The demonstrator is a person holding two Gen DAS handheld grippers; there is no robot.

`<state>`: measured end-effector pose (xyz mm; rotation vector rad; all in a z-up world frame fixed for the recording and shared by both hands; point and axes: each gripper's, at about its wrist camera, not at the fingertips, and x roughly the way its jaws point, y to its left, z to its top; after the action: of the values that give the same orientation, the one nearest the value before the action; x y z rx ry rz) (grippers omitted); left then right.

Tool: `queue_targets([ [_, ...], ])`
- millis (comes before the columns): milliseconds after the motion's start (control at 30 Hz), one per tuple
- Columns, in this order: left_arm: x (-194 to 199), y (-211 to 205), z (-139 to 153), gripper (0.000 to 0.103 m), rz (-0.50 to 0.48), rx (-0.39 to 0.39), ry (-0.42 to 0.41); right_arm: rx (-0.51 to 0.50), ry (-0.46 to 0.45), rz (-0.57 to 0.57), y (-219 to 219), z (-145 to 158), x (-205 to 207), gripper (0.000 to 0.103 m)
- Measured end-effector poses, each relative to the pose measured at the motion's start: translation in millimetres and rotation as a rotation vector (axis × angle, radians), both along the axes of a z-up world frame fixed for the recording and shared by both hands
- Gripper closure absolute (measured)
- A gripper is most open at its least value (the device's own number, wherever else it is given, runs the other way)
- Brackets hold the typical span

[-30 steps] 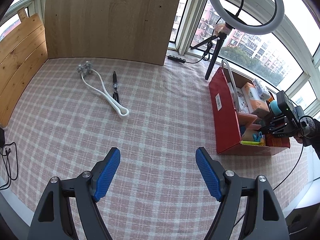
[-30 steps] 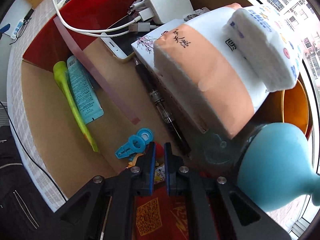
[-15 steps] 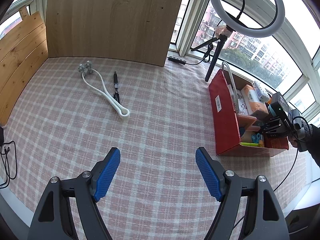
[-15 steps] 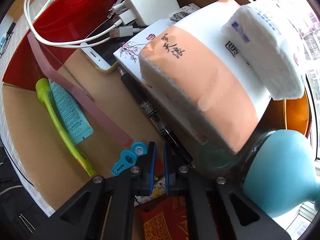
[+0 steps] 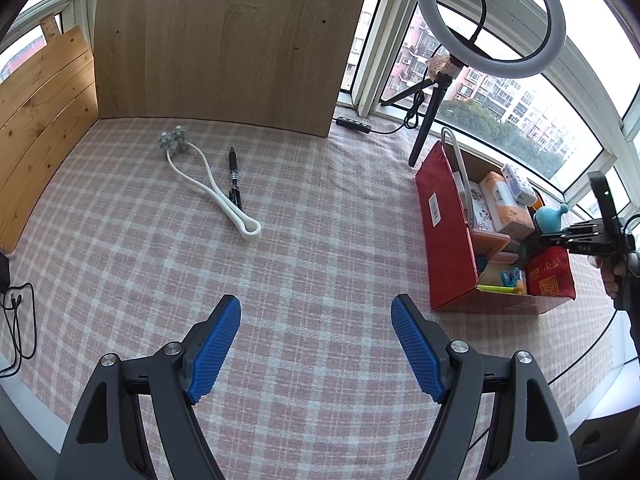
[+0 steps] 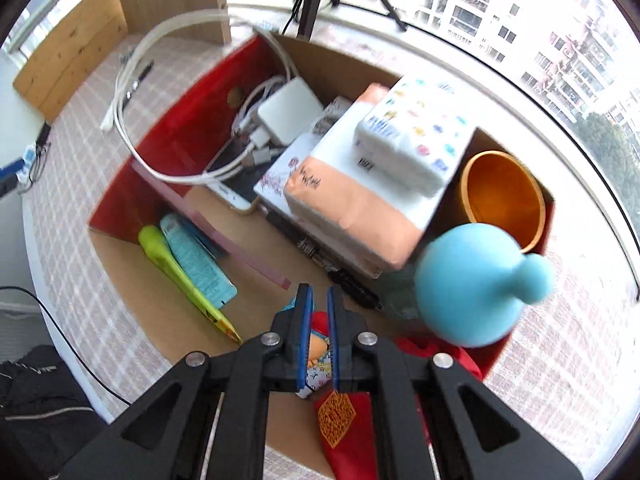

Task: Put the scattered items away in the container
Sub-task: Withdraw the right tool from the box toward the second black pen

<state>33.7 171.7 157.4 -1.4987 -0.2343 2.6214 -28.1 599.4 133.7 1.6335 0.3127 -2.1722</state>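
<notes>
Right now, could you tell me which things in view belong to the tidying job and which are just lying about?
Belong to the job:
- red box
- white massage roller, on the cloth
- black pen, beside it

Just lying about:
- ring light on its tripod
- power strip
- wooden board

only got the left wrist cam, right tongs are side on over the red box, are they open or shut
observer: The right tongs are shut, hanging over the near end of the box. I see nothing clamped in them.
operator: ok whats at the far end by the red wall, i only see a white loop sticking up
observer: A white charger lies there with its cables looping out over the wall.
operator: and behind the blue bulb thing
observer: An orange cup stands upright in the corner beyond the blue bulb, and it looks empty.
</notes>
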Motion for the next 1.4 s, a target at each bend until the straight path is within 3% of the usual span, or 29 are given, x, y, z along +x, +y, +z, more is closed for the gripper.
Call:
queue_targets([
  [133,-0.5,2.1,1.7,0.027,-0.011,0.004,0.006,-0.059,0.081,-0.103,20.5,40.7,-31.9,0.096],
  [233,0.8,5.4,6.0,0.027,-0.024,0.002,0.019,-0.096,0.113,-0.145,21.3,34.1,-61.8,0.096],
  [333,4.0,4.5,11.5,0.027,-0.029,0.002,0.037,-0.146,0.173,-0.183,16.7,45.6,-61.7,0.096],
  [633,14.7,-19.3,32.9,0.027,-0.046,0.006,0.099,-0.377,0.317,-0.415,20.5,75.7,20.1,0.089],
  [800,17.1,-37.5,38.8,0.027,-0.071,0.014,0.124,-0.414,0.380,-0.469,1.6,89.2,77.3,0.067],
  [1067,21.3,-92.1,48.4,0.027,-0.112,-0.002,0.162,-0.386,0.447,-0.423,-94.2,96.3,114.1,0.063],
  [1233,20.7,-144.3,48.0,0.027,-0.102,-0.003,0.174,-0.407,0.378,-0.384,-177.1,78.5,92.7,0.063],
  [1400,14.6,-186.1,37.9,0.027,-0.105,-0.003,0.166,-0.375,0.297,-0.288,-278.5,42.4,44.8,0.063],
])
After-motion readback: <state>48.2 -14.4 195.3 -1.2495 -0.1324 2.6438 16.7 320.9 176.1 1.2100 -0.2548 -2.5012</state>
